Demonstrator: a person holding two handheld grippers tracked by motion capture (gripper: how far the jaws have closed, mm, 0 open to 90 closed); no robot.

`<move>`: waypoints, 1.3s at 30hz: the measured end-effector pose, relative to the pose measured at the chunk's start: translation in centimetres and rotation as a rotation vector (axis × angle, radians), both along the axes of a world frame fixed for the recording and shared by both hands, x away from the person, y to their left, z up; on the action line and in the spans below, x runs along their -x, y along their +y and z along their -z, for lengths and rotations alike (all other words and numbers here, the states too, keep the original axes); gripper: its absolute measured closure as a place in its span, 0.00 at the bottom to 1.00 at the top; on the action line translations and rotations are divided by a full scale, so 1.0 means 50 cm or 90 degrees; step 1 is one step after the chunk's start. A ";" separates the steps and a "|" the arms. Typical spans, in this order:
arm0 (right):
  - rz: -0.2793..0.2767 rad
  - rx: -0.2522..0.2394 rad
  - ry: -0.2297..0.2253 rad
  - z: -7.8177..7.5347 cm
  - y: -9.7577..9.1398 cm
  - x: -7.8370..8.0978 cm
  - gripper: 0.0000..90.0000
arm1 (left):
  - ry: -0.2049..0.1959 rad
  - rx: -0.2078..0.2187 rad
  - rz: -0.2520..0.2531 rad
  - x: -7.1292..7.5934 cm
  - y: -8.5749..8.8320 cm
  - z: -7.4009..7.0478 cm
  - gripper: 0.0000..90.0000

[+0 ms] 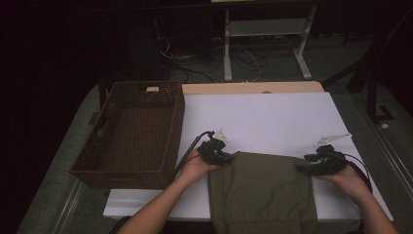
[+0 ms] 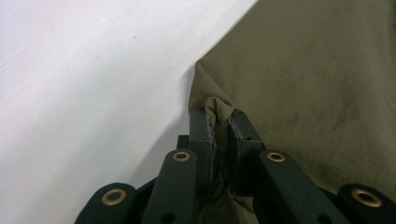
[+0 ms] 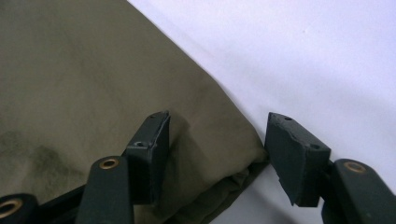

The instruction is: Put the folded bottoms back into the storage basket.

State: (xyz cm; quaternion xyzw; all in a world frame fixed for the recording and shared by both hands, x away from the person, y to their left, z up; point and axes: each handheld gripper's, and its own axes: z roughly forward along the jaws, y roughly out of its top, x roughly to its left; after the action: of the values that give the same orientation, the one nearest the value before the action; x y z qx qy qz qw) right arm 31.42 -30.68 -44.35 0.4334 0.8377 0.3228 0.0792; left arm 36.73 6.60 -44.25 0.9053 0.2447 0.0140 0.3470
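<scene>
Both forearms enter from 6 o'clock in the high view, angled outward. Left hand (image 1: 195,167) holds left gripper (image 1: 217,155) pointing toward 3 o'clock, jaws clamped tight on a fold of cloth. Right hand (image 1: 348,179) holds right gripper (image 1: 303,166) pointing toward 9 o'clock, jaws apart, pads clear of the cloth corner between them.

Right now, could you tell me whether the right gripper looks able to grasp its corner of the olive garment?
Probably yes: the right gripper stands open with the olive garment corner between its jaws, nothing in the way.
</scene>
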 end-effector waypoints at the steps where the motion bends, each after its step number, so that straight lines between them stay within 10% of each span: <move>1: -0.001 0.006 -0.002 0.000 0.002 0.002 0.48 | 0.000 0.000 0.000 0.000 0.000 0.000 0.91; 7: 0.013 0.018 -0.004 0.001 0.002 0.004 0.45 | -0.001 0.000 0.000 0.000 0.000 0.000 0.91; 17: -0.035 0.012 0.005 -0.004 0.014 0.010 0.86 | 0.000 0.006 -0.009 0.001 0.001 0.001 0.91; 29: -0.031 0.000 -0.038 -0.036 0.011 0.005 0.90 | -0.058 0.019 -0.029 -0.003 0.002 -0.036 0.94; 39: 0.003 -0.012 -0.068 -0.056 0.010 -0.050 0.90 | -0.076 0.031 -0.062 -0.072 0.002 -0.056 0.94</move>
State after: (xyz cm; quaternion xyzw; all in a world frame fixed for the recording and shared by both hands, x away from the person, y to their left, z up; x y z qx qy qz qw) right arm 33.94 -30.19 -41.54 0.4178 0.8282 0.3535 0.1206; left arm 40.35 6.71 -41.43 0.8811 0.2680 0.0787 0.3816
